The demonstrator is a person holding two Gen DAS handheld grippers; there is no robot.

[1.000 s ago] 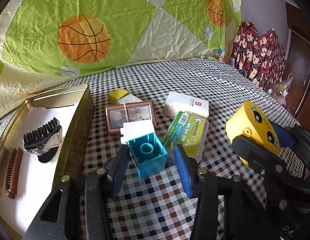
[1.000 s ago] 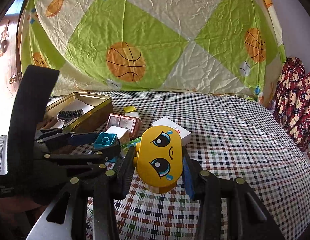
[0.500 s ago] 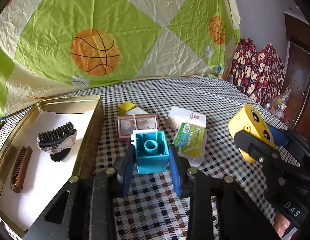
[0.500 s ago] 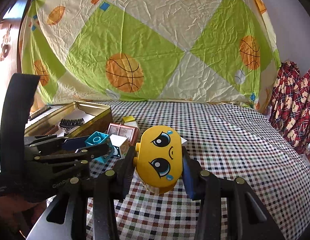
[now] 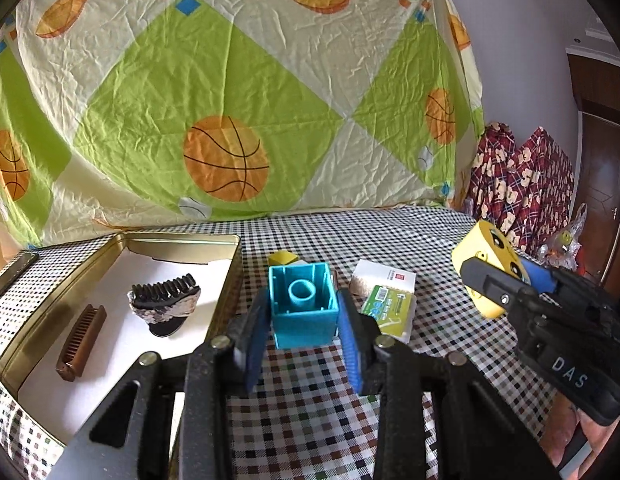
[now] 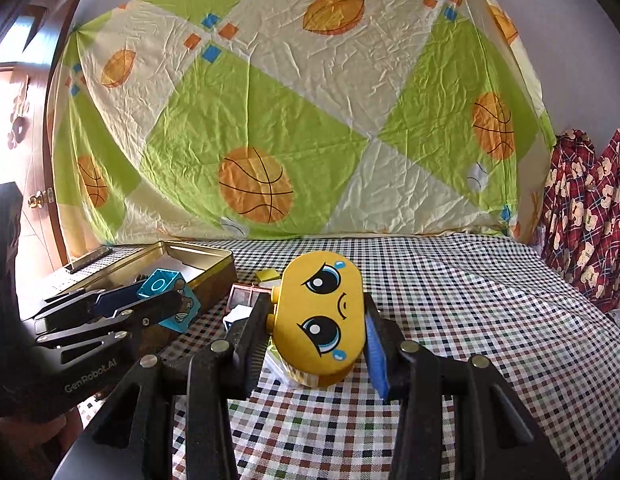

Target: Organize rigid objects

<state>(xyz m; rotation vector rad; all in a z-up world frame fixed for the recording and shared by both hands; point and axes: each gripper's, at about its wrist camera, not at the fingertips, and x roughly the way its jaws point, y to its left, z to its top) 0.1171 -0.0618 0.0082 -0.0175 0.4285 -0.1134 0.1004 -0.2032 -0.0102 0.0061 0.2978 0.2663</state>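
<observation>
Teal plastic block clamped between the blue pads of the left gripper, hollow underside facing the camera, lifted clear of the checked cloth. Jaws just closed onto it. Left of that gripper, a gold tin tray holding a black brush and a brown comb. Just beyond the block, a yellow piece, a white box and a green-labelled pack flat on the cloth. Yellow case with a cartoon crying face gripped tight in the right gripper, held to the right of the left gripper.
</observation>
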